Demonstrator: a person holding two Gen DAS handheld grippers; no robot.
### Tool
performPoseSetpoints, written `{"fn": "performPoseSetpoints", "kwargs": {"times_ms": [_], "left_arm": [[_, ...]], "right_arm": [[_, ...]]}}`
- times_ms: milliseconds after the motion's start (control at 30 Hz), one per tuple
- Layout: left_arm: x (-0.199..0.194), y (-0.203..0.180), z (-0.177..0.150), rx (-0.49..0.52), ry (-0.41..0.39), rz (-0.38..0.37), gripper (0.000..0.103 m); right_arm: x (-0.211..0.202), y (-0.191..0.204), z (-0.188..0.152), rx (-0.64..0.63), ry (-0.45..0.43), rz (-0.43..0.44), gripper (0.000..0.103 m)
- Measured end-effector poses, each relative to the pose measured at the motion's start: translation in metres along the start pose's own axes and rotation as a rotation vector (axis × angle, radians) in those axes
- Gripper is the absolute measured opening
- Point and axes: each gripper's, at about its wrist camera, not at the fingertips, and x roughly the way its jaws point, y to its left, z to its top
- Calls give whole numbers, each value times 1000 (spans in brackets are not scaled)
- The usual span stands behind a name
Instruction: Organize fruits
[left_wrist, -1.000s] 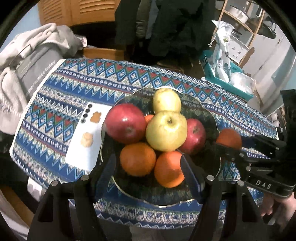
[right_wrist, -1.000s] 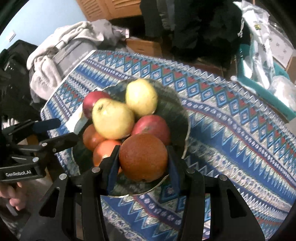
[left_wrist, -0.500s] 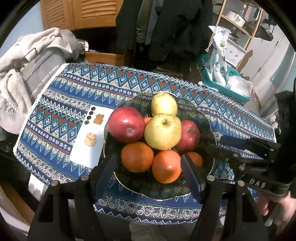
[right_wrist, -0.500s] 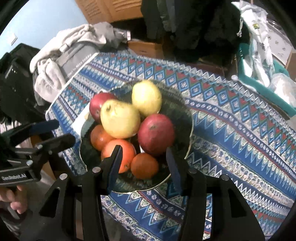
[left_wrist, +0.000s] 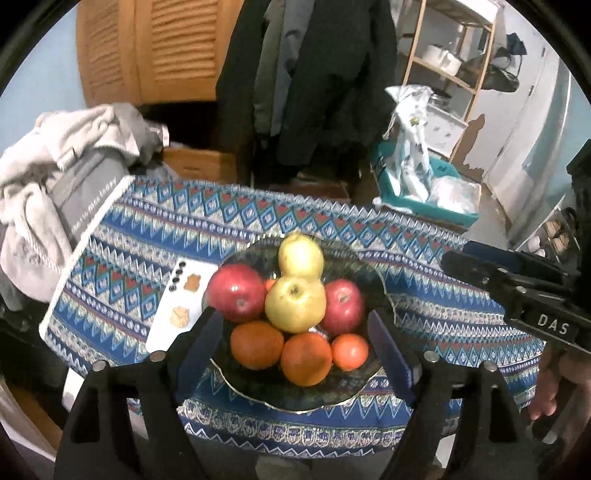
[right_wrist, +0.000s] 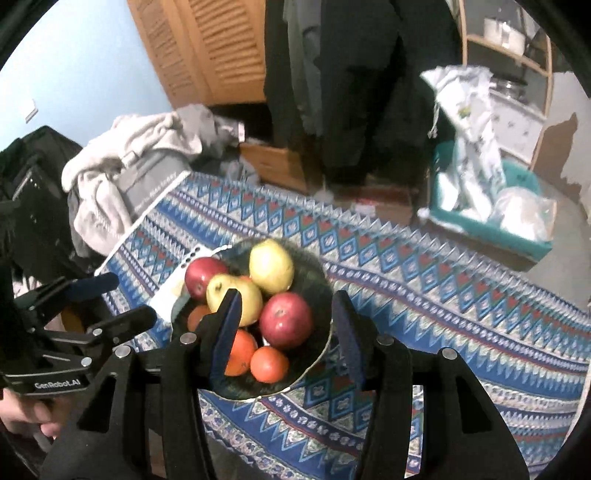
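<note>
A dark bowl (left_wrist: 373, 284) with a pale rim stands on the patterned tablecloth. It holds two yellow apples (left_wrist: 295, 308), two red apples (left_wrist: 236, 297), and three oranges (left_wrist: 306, 358), the smallest (left_wrist: 349, 350) at the front right. The bowl also shows in the right wrist view (right_wrist: 314, 280). My left gripper (left_wrist: 295, 343) is open and empty, raised above the bowl's near side. My right gripper (right_wrist: 286, 328) is open and empty, above the bowl; it also shows at the right of the left wrist view (left_wrist: 517, 280).
A white card (left_wrist: 173, 310) with small snack pieces lies left of the bowl. Grey clothes (left_wrist: 55, 177) are heaped past the table's left end. A teal bin (left_wrist: 417, 188) with bags stands behind the table. Dark coats (left_wrist: 314, 81) hang behind.
My right gripper let go of the small orange into the bowl's front right. Both grippers have since pulled up and back from the bowl, which now looks smaller.
</note>
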Motion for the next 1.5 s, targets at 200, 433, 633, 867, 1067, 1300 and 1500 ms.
{"fn": "performPoseSetpoints", "kwargs": {"times_ms": [200,433,633,867,1067,1300,1500], "left_arm": [[-20,-6,8,5,-67,2,85],[-37,-14,16,27,-129,29,87],[-47,-21,22,28,-145,14,92],[-59,-28,26,30,-189,41,99],[-67,-36,29,40,-228,65,102],[-69,-43,30,57,-243,76,102],[-67,-50,30,77,-235,87,102]], "right_arm": [[-30,-4,7,8,-65,-22,54],[-57,-12,9,24,-123,-48,62],[-79,-19,7,29,-168,-101,76],[-102,-27,3,44,-221,-129,84],[-115,-36,-2,54,-244,-141,85],[-115,-49,-8,76,-240,-165,85],[-113,-56,-12,88,-228,-184,85]]}}
